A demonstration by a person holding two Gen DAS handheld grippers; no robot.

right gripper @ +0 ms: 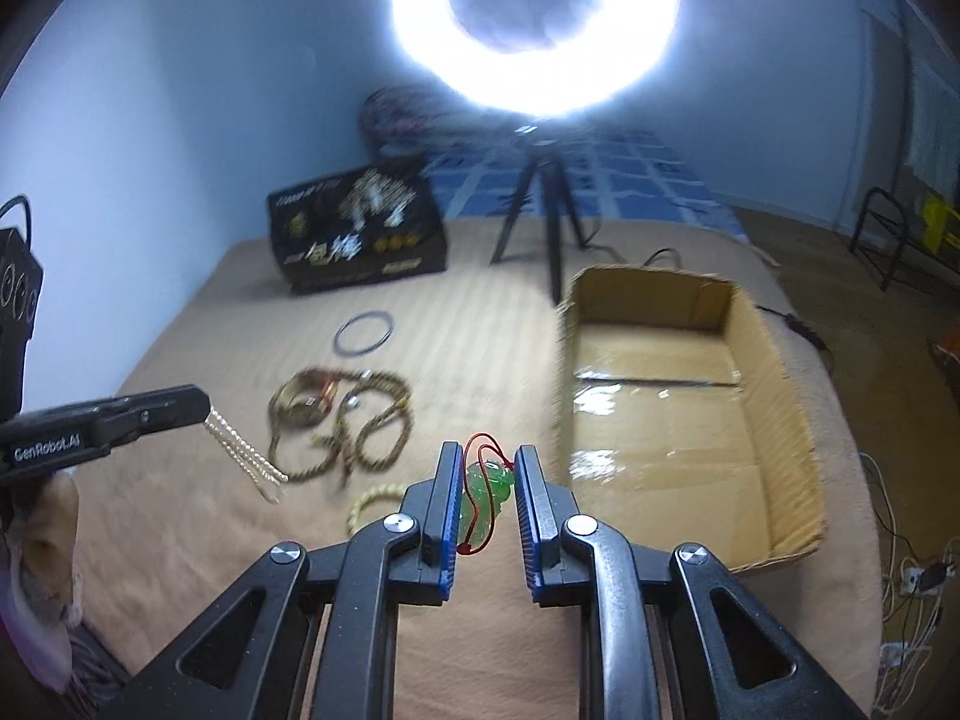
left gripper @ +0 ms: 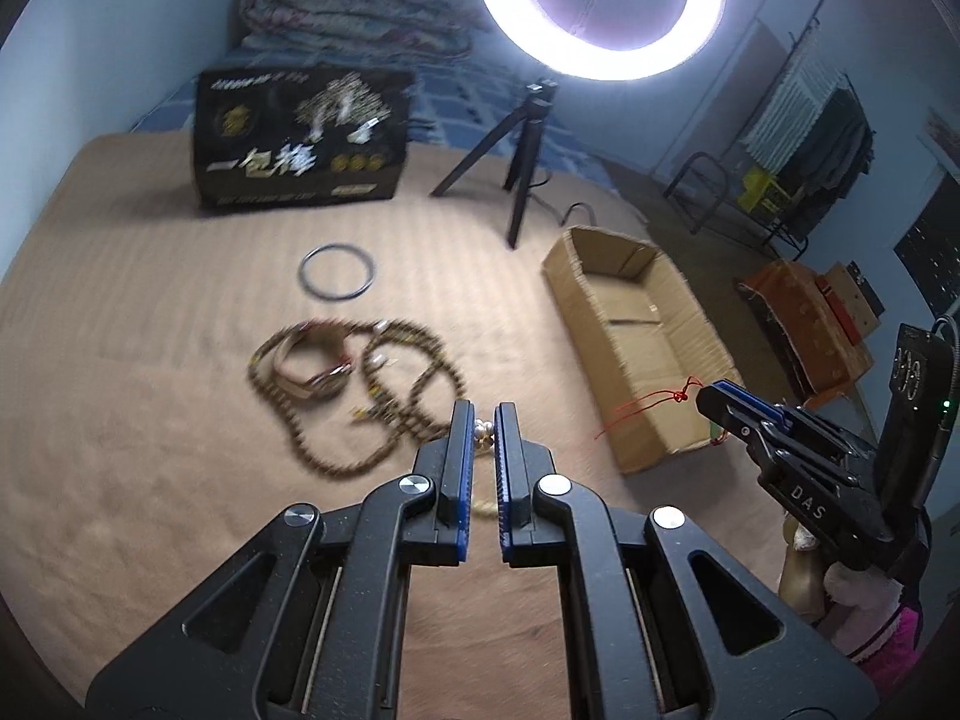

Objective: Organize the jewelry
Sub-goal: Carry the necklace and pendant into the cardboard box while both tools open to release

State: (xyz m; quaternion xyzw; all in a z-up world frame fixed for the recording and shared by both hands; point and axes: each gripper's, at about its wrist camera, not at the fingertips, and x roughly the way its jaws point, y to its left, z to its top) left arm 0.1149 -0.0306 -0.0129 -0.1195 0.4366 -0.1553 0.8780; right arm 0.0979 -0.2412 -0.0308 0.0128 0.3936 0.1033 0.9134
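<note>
My left gripper (left gripper: 483, 420) is shut on a pale bead chain (right gripper: 243, 453) that hangs from its tips above the tan mat; the beads show between the pads (left gripper: 482, 432). My right gripper (right gripper: 485, 462) is shut on a green pendant (right gripper: 486, 495) with a red cord (right gripper: 480, 447), left of the open cardboard box (right gripper: 774, 420). In the left wrist view the right gripper (left gripper: 720, 396) trails the red cord (left gripper: 648, 405) over the box (left gripper: 591, 324). A pile of brown bead strands (left gripper: 360, 384) and a dark bangle (left gripper: 337, 272) lie on the mat.
A black printed box (left gripper: 300, 138) stands at the back of the mat. A ring light on a small tripod (left gripper: 519, 162) stands behind the cardboard box. A yellowish bracelet (right gripper: 372, 501) lies near the right gripper. Chairs and a clothes rack stand at far right.
</note>
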